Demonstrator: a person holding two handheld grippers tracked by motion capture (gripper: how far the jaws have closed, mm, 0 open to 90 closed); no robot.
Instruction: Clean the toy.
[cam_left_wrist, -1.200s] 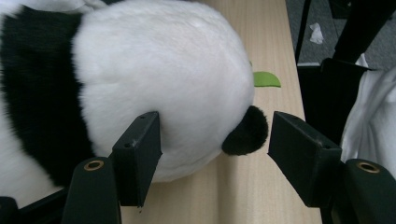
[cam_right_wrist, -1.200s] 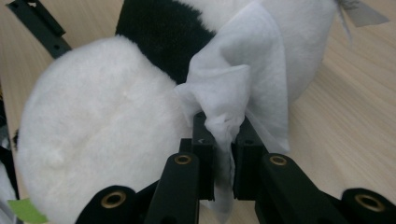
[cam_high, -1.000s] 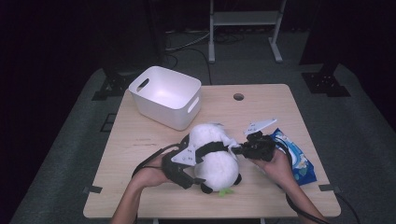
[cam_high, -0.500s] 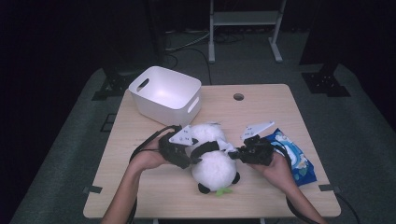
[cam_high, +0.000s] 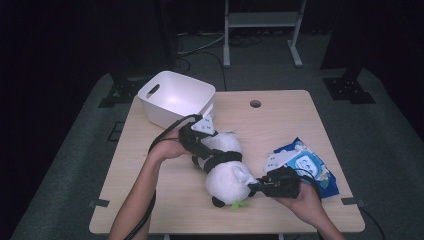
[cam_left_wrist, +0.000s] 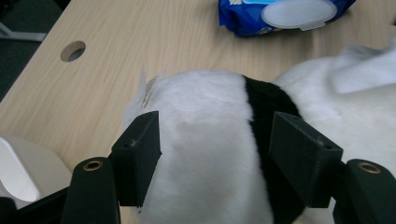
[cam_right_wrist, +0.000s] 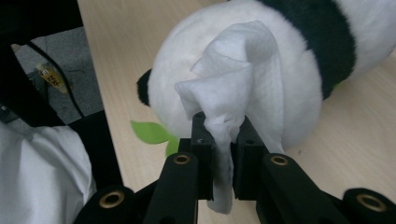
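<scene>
A black-and-white panda plush (cam_high: 227, 170) lies on the wooden table (cam_high: 290, 125), its head toward the near edge. My left gripper (cam_high: 205, 150) clamps the plush's body; in the left gripper view the jaws (cam_left_wrist: 217, 123) press into the white fur (cam_left_wrist: 210, 140) on both sides. My right gripper (cam_high: 260, 186) is at the panda's head, shut on a crumpled white wipe (cam_right_wrist: 243, 74). The wipe rests against the round white head (cam_right_wrist: 299, 56) just beyond the right gripper's tips (cam_right_wrist: 223, 122). A green felt leaf (cam_right_wrist: 149, 131) sticks out under the head.
A white plastic bin (cam_high: 175, 97) stands at the table's back left, close behind my left hand. A blue wipes pack (cam_high: 307, 165) with a white lid (cam_left_wrist: 294, 11) lies at the right. A cable hole (cam_high: 255, 104) sits near the back edge.
My left gripper has moved away from the near edge toward the bin, swinging the panda's body with it. The right gripper with the wipe has come nearer the front edge, staying at the head.
</scene>
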